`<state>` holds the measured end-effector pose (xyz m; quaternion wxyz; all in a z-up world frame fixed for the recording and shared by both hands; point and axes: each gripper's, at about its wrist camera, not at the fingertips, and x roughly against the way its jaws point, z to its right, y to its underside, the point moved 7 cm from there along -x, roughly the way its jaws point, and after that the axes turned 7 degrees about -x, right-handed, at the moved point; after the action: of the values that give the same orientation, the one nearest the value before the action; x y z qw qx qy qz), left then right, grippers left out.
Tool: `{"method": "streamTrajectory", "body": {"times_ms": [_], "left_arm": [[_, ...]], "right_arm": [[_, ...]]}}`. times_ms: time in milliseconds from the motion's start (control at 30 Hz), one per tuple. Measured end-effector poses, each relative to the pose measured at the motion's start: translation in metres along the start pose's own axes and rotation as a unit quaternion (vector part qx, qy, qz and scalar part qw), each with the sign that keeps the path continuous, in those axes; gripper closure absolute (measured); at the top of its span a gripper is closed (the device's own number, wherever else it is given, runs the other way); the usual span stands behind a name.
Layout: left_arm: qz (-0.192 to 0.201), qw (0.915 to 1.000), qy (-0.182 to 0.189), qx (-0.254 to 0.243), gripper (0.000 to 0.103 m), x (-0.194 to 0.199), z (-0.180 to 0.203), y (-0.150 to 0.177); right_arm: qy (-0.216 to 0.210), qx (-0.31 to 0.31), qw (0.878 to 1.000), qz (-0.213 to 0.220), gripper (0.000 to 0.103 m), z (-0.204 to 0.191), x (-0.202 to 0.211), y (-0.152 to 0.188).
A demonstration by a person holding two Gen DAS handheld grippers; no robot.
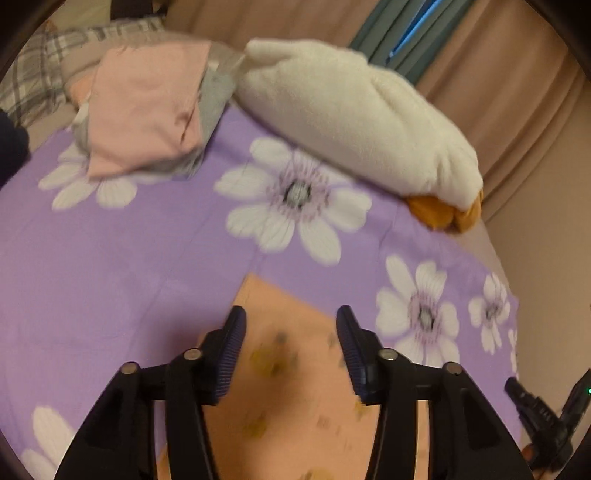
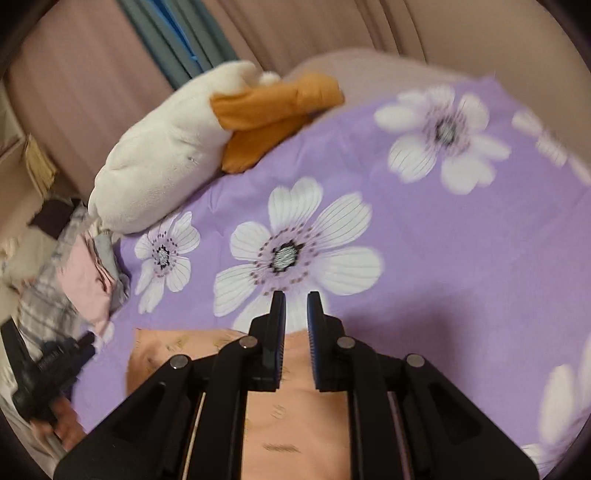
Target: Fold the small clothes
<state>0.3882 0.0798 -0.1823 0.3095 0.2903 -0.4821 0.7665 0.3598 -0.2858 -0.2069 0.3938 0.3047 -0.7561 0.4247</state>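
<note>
A bed with a purple floral sheet (image 1: 129, 258) carries a peach printed garment (image 1: 291, 387); a white plush duck (image 1: 351, 118); a pile of pink and grey clothes (image 1: 144, 122).

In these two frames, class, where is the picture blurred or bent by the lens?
Left wrist view: motion blur smears the peach garment print and the pink folded pile. Right wrist view: the flowered sheet blurs toward the edges; fisheye curves the curtains.

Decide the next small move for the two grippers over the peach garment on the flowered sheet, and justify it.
Probably lower both grippers onto the peach garment and pinch its far edge. The left gripper and right gripper both hover above it with jaws open, holding nothing, and it lies flat on the purple sheet.
</note>
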Motion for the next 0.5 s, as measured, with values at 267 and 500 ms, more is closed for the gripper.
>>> {"method": "streamTrajectory", "body": {"times_ms": [267,500], "left_arm": [[-0.157,0.9661,0.148,0.142,0.047,0.031,-0.036,0.131],[-0.155,0.9356,0.227,0.221,0.036,0.012,-0.035,0.182]], "right_arm": [[-0.088,-0.165,0.974,-0.131,0.045,0.05,0.038,0.08],[-0.132,-0.281,0.918,-0.247,0.045,0.052,0.023,0.192]]}}
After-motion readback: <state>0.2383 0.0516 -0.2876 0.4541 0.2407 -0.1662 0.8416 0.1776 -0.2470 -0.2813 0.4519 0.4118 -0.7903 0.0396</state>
